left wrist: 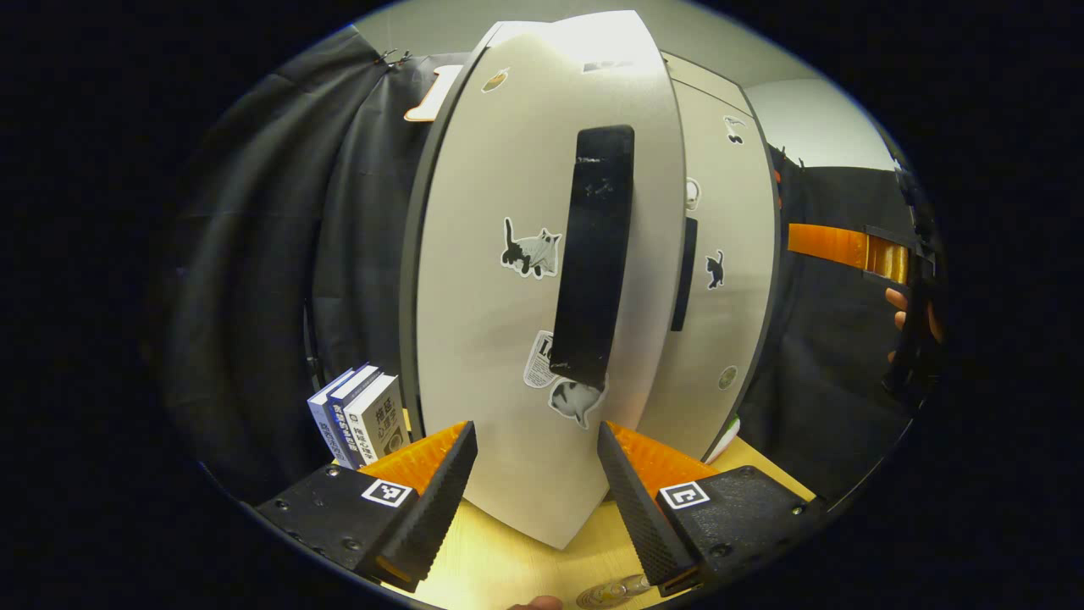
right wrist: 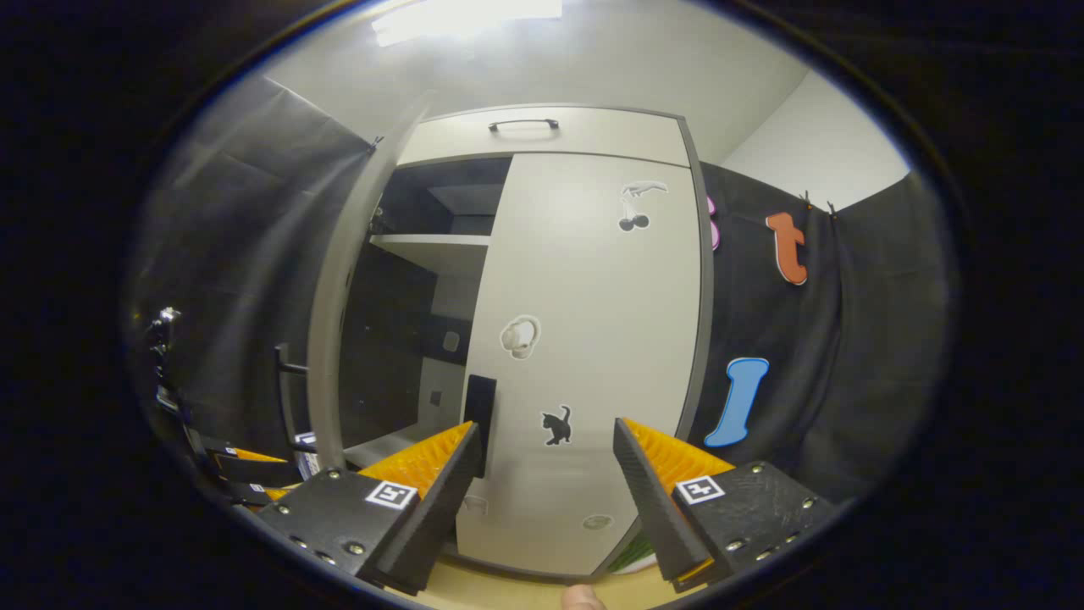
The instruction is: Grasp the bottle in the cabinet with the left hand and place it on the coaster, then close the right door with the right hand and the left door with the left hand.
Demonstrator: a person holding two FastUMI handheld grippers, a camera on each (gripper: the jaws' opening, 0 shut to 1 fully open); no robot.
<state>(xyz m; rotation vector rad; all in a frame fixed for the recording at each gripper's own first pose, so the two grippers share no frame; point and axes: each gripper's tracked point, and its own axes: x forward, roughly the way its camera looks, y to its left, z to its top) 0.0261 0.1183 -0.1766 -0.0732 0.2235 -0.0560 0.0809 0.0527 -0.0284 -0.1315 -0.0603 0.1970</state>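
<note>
- Step, as I read it: right-hand pale grey cabinet door [right wrist: 584, 356] looks shut; the left-hand pale grey door with cat stickers [left wrist: 500, 280] is ajar. Closing it is in hand.
- Left gripper [left wrist: 535, 474]: fingers wide apart, holding nothing, bottom centre of left gripper view, just short of the door face below its black bar handle [left wrist: 595, 254].
- Right gripper [right wrist: 546, 474]: wide open, empty.
- Next: I push the left door flush.
- Clear glass bottle [left wrist: 611, 590], I think: bottom edge on the wooden table [left wrist: 508, 559], below the left gripper's fingers.
</note>
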